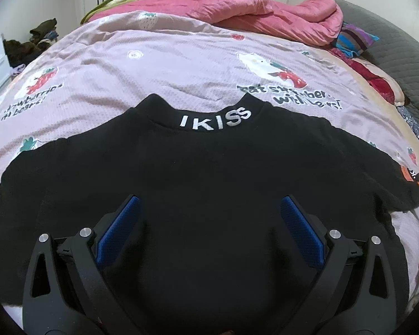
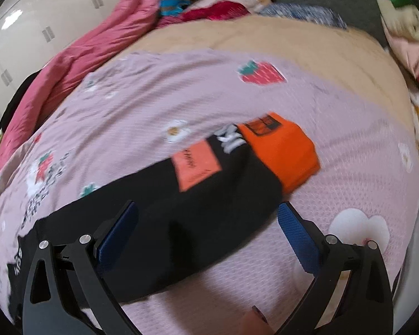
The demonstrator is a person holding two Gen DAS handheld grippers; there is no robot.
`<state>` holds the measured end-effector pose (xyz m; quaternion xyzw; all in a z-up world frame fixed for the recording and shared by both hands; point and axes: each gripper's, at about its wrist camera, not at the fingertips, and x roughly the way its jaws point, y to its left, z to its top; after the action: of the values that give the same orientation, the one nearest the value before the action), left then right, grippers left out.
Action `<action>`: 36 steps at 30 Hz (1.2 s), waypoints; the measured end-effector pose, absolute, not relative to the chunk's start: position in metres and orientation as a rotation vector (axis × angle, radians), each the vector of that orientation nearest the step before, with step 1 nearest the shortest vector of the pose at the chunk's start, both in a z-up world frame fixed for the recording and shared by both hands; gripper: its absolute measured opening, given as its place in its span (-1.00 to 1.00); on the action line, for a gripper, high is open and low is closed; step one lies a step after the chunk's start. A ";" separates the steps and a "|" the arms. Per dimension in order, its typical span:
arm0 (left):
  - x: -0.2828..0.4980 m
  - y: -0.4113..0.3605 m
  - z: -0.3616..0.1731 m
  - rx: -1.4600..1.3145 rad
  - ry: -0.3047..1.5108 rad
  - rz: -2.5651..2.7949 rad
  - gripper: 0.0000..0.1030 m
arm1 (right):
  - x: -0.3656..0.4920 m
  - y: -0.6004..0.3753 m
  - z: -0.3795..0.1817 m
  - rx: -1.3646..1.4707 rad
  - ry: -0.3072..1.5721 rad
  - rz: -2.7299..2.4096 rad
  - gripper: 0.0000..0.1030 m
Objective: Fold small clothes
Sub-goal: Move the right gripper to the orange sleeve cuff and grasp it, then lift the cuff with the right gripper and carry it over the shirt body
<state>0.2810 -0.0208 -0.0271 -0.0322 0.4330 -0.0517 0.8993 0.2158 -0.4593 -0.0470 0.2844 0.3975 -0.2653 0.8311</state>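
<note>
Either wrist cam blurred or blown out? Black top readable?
Left wrist: sharp, "IKISS" collar on the black top legible, fabric folds lost in dark; heavy fisheye bend. Right wrist: motion blur throughout, orange cuff print smeared, glare on the wardrobe doors.

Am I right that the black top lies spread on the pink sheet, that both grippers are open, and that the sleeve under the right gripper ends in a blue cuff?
Not quite: the cuff is orange, not blue, as the right wrist view shows. The rest holds: the black top lies spread on the pink sheet, and the left gripper and right gripper are both open.
</note>
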 end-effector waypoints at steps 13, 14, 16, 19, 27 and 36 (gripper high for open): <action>0.280 0.026 -0.013 -0.199 0.877 -0.046 0.84 | 0.217 -0.508 -0.069 0.808 0.719 -0.470 -0.37; 0.278 0.031 -0.011 -0.210 0.872 -0.038 0.84 | 0.215 -0.509 -0.068 0.836 0.700 -0.441 -0.53; 0.275 0.038 -0.006 -0.233 0.864 -0.030 0.84 | 0.210 -0.503 -0.059 0.844 0.646 -0.382 -0.58; 0.268 0.047 0.001 -0.252 0.848 -0.019 0.84 | 0.206 -0.485 -0.034 0.798 0.564 -0.291 -0.62; 0.248 0.058 0.018 -0.264 0.825 -0.012 0.84 | 0.211 -0.426 0.017 0.679 0.466 -0.098 -0.63; 0.225 0.070 0.023 -0.282 0.838 -0.051 0.84 | 0.218 -0.358 0.048 0.563 0.461 0.064 -0.64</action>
<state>0.2251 0.0703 0.0225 -0.1364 0.4055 -0.0247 0.9035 0.2183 -0.3577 0.0482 0.2754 0.2255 0.0315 0.9340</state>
